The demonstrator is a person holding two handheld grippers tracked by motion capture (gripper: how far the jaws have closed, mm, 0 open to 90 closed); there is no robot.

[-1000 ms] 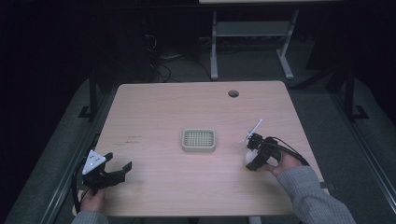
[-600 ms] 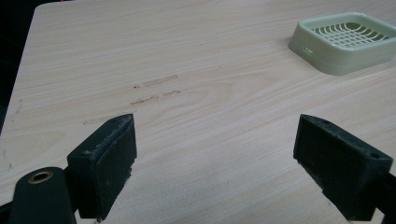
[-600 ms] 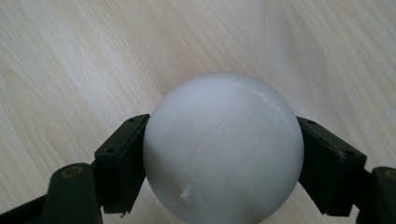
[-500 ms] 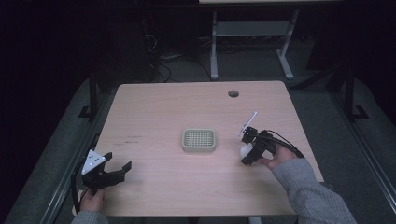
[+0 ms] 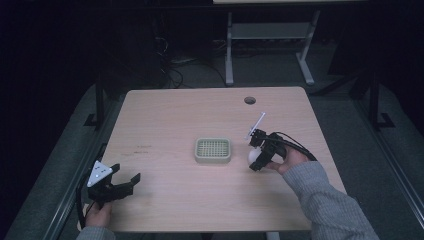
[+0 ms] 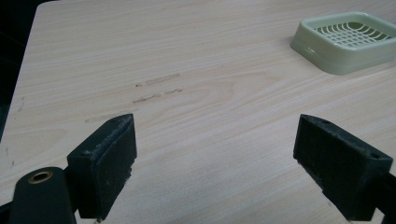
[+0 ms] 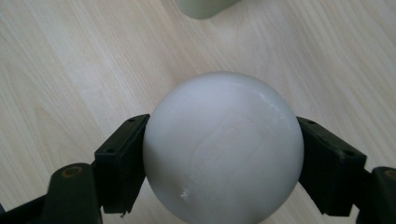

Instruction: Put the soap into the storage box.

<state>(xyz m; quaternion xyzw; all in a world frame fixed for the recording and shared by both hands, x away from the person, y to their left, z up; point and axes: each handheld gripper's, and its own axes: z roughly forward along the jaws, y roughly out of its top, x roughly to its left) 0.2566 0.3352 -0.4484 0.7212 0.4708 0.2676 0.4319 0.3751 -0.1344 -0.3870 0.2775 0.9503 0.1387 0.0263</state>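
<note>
From the high view, the right gripper (image 5: 256,159) held a white ball (image 5: 254,156) just beside the little green tray (image 5: 212,150), likely so it could go in there. The left gripper (image 5: 126,183) waited near the table's (image 5: 165,115) corner, out of the way.

In the left gripper view, its jaws stood wide apart with nothing between them.

In the right gripper view, both jaws squeezed the ball's (image 7: 223,147) sides so it would not roll.

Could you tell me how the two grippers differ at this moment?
The left gripper has its jaws wide apart with nothing between them; the right gripper is closed on a white ball. The left sits near the table's front left corner, far from the green tray; the right is just beside the tray. Both have black jaws.
</note>
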